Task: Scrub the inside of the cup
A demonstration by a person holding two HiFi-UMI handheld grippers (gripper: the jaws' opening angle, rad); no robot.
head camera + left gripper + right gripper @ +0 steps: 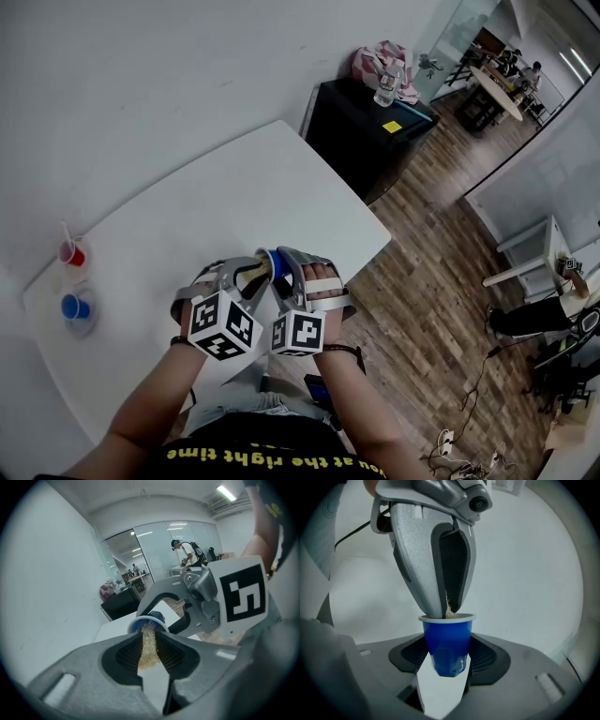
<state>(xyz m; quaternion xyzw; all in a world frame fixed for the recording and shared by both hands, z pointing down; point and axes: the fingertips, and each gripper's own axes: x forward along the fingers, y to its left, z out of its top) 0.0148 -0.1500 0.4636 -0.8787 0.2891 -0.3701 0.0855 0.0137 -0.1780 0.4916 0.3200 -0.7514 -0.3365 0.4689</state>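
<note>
**Blue cup held mouth-on to the scrubber**

The right gripper (447,653) clamps the blue cup (446,639) across its lower body, jaws set fairly wide round it. The cup's long axis runs crosswise to those jaws — mouth turned toward the left gripper (149,641), base away from it. The left gripper's jaws stand narrow, pinching a straw-coloured fibrous scrubber (147,654) whose end pokes into the cup's mouth. Both are held in the air over the near edge of the white table (244,187). Far to the left on it stand a red cup (72,253) and a second blue cup (73,307). Beyond — a black cabinet (352,131), wood floor (441,234) and a glass wall (154,545).
</note>
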